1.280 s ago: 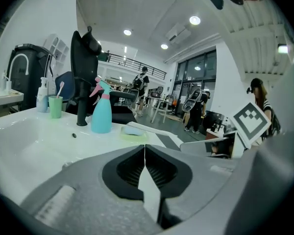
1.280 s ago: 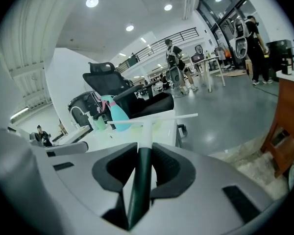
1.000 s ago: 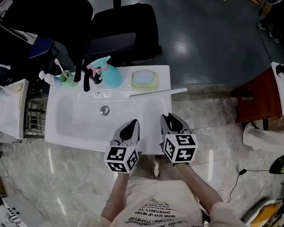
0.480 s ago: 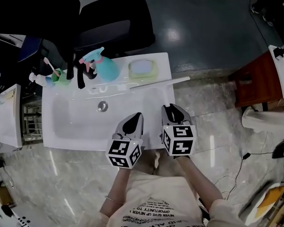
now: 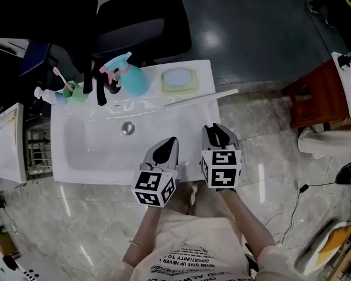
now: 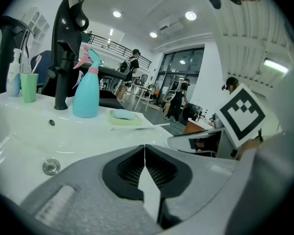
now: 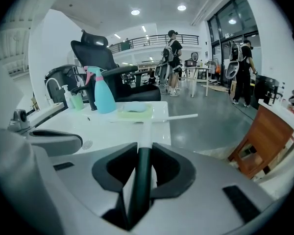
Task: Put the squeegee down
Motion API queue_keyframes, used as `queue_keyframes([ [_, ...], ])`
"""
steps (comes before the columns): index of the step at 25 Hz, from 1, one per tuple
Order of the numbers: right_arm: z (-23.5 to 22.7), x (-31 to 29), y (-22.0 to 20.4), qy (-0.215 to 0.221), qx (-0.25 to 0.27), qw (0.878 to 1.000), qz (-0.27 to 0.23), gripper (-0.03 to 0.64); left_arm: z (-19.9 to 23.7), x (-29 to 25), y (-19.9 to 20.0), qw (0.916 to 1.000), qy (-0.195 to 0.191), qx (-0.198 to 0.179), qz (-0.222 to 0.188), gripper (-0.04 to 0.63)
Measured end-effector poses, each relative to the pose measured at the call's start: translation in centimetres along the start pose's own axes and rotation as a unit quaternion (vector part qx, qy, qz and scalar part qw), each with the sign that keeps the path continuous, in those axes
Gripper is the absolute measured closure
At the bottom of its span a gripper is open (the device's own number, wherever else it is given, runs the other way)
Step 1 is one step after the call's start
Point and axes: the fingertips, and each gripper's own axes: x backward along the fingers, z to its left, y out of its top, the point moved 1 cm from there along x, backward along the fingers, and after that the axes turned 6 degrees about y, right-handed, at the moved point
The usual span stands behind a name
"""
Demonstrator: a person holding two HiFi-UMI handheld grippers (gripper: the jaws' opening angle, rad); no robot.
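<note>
I log little change: my right tool (image 7: 143, 151) still pinches the squeegee (image 5: 200, 98) by its handle, blade seemingly resting on the tabletop (image 5: 190, 123) at 6 o'clock of the soap dish (image 5: 179, 81); left tool (image 6: 145, 151) pressed together, empty; release pending.

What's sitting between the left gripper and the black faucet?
The round metal drain, set in the white sink basin; no loose item lies there. The head view shows it most clearly.
</note>
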Motion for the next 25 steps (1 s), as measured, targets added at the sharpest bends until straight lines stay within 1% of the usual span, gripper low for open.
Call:
queue_keyframes([
  [5,0.0,0.0,0.0,-0.006,0.007,1.0,0.002,0.52,0.1,0.1,-0.1,1.0,-0.002,-0.001,-0.001,0.572],
  [11,0.2,-0.2,-0.1,-0.003,0.007,1.0,0.01,0.515,0.1,0.3,0.1,1.0,-0.005,-0.002,-0.003,0.572],
  [15,0.4,-0.2,0.0,0.008,0.0,1.0,0.005,0.483,0.1,0.4,0.3,0.9999,-0.007,-0.003,-0.007,0.572],
  [16,0.5,-0.2,0.1,0.012,-0.003,1.0,0.002,0.474,0.1,0.4,0.4,0.9999,-0.007,-0.003,-0.008,0.572],
  [20,0.6,0.5,0.7,0.019,-0.015,0.999,-0.021,0.472,0.0,0.5,0.8,0.9998,-0.007,-0.007,-0.016,0.572],
  [23,0.6,1.2,1.6,0.032,-0.019,0.999,-0.04,0.472,-0.2,0.6,1.6,0.9995,-0.002,-0.018,-0.027,0.572],
  [25,0.3,1.7,2.2,0.038,-0.019,0.998,-0.048,0.479,-0.6,0.7,2.3,0.9991,-0.001,-0.018,-0.038,0.572],
])
